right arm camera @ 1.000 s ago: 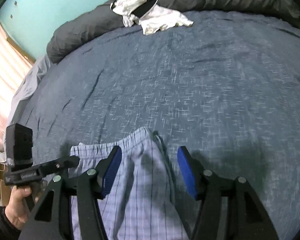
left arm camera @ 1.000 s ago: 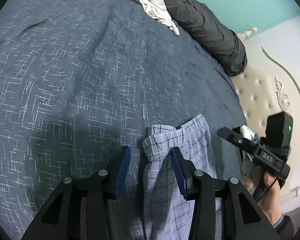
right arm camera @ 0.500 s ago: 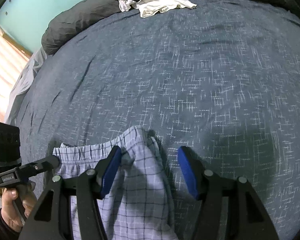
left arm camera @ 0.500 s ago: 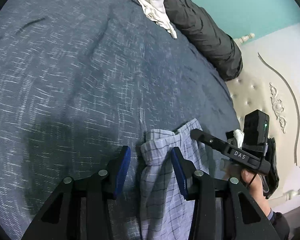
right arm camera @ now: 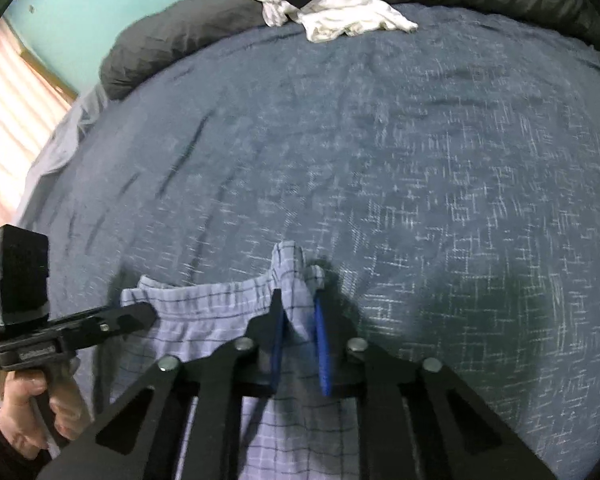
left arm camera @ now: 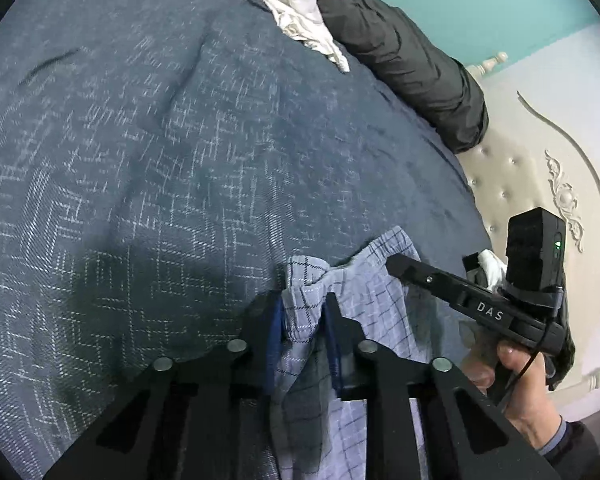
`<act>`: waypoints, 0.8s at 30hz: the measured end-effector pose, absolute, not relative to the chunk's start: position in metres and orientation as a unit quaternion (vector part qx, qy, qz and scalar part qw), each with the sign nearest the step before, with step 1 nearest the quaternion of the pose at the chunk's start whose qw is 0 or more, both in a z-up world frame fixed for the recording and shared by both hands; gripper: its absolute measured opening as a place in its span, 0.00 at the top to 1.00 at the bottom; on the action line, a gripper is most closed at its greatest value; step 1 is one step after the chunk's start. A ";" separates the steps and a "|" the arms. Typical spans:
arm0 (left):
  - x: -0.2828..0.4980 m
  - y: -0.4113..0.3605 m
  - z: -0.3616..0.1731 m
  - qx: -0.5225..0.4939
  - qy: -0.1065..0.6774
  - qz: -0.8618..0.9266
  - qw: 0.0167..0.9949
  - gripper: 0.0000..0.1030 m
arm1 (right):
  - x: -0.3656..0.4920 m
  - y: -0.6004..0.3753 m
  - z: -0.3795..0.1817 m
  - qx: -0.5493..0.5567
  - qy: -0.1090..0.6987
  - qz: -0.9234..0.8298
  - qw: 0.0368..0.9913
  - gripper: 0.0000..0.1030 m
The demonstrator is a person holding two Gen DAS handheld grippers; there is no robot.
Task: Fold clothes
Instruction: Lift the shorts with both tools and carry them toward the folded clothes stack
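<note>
Both grippers' fingers closed since earlier | left gripper (left arm camera: 302, 332), right gripper (right arm camera: 299, 334) pinch plaid shorts (left arm camera: 374, 300) waistband

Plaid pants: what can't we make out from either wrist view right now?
- Plaid pants: legs and hems run off the bottom edge in both views, behind the claw frames.
- Left claw and right claw: fabric bunched between the pads hides how deep each bite is.
- White garment: crumpled, cut by the top edge; type unclear.
</note>
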State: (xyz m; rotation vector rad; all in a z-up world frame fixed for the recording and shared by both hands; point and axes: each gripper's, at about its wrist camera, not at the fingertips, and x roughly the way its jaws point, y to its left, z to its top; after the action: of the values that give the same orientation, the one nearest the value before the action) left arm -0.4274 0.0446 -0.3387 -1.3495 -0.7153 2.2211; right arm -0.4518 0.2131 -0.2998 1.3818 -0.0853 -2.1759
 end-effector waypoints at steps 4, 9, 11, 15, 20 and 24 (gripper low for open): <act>-0.422 0.046 -0.319 -0.475 -0.243 0.817 0.220 0.84 | -0.438 0.215 -0.279 0.486 -0.027 -0.820 0.301 0.91; -0.411 0.052 -0.276 -0.452 -0.228 0.833 0.223 0.85 | -0.418 0.223 -0.244 0.444 -0.035 -0.838 0.314 0.92; -0.406 0.055 -0.256 -0.441 -0.223 0.840 0.225 0.85 | -0.412 0.226 -0.226 0.425 -0.039 -0.846 0.320 0.92; -0.388 0.059 -0.209 -0.415 -0.208 0.855 0.233 0.85 | -0.387 0.237 -0.185 0.385 -0.043 -0.862 0.327 0.92; -0.356 0.072 -0.139 -0.373 -0.169 0.878 0.247 0.85 | -0.356 0.254 -0.125 0.332 -0.038 -0.882 0.332 0.92; -0.332 0.082 -0.082 -0.339 -0.155 0.892 0.257 0.85 | -0.331 0.269 -0.078 0.289 -0.039 -0.895 0.337 0.92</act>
State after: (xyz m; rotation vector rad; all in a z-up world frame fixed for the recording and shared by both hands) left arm -0.3321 0.0817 -0.0823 -0.9211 -0.4198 2.4193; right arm -0.3307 0.2693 -0.0775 0.7539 -0.1026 -2.3337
